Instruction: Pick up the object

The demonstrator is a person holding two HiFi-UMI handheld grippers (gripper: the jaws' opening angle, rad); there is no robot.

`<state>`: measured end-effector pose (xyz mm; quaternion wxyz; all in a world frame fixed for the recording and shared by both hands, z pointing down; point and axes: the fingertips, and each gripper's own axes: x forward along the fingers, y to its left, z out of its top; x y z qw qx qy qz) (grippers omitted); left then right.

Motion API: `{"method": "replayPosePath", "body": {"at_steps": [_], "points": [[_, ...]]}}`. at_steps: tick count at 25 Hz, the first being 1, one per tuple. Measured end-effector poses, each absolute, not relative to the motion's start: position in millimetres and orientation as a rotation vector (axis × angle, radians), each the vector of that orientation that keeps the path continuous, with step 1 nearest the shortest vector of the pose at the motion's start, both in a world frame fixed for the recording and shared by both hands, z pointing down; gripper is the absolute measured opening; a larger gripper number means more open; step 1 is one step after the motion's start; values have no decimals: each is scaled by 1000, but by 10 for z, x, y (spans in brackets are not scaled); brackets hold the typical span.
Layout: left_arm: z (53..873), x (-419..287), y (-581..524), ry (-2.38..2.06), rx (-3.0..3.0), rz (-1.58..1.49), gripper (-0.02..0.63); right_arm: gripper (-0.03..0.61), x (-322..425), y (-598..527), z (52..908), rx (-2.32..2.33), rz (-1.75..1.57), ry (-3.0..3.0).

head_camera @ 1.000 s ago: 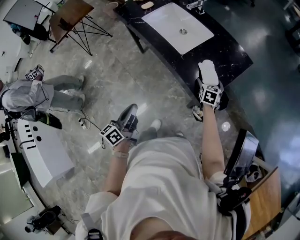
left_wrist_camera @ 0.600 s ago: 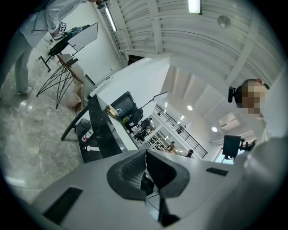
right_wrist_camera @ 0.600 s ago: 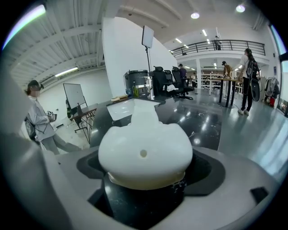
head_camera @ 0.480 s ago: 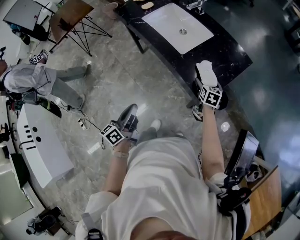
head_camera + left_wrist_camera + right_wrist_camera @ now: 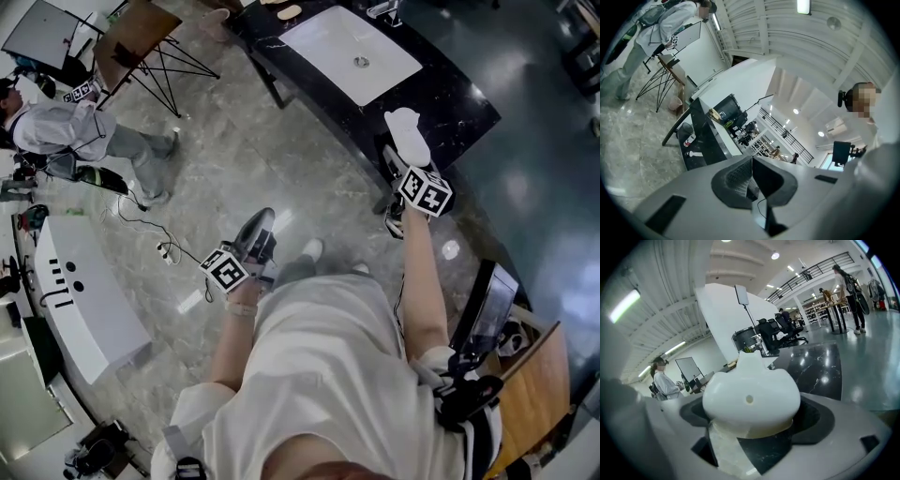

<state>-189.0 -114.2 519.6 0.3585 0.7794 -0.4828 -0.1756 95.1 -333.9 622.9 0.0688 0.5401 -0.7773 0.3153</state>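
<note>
Can't tell what the object [image 5: 750,397] is: white, rounded, a small hole in its face, a nub on top. Its underside is cut off by the gripper body. The right gripper [image 5: 412,161] has its jaws clamped on it from both sides. In the head view it's right of centre, at the lower edge of the black counter [image 5: 450,103]. I can't tell if it touches the counter.

The left gripper [image 5: 751,174] has its jaws pressed together with nothing between them. It hangs near frame centre over the floor [image 5: 234,159]. My torso fills the lower head view and hides what's under it.

The floor is glossy grey marble with glare patches. The marbled counter runs from top centre down to the right. Another person [image 5: 66,127] is at upper left, with a cable [image 5: 164,246] on the floor nearby. There's a white console [image 5: 89,300] at the left edge and a folding stand [image 5: 141,37] at top left. The right gripper view shows an open hall, a mezzanine railing and small figures far back.

A white sink [image 5: 352,52] is set in the counter at the top, drain at its middle.
</note>
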Motion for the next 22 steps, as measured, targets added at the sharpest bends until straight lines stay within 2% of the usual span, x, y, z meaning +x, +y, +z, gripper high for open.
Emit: {"method": "replayPosePath", "body": {"at_steps": [13,22], "points": [[5169,-1835,-1210,-1107,2069,-410,8,483,529,-2942,5425,1490,1093,-2675],[5108,-1578,-1349,-938,2141,-392,8,483,355,-2468,4828,1359,1066,-2843]]}}
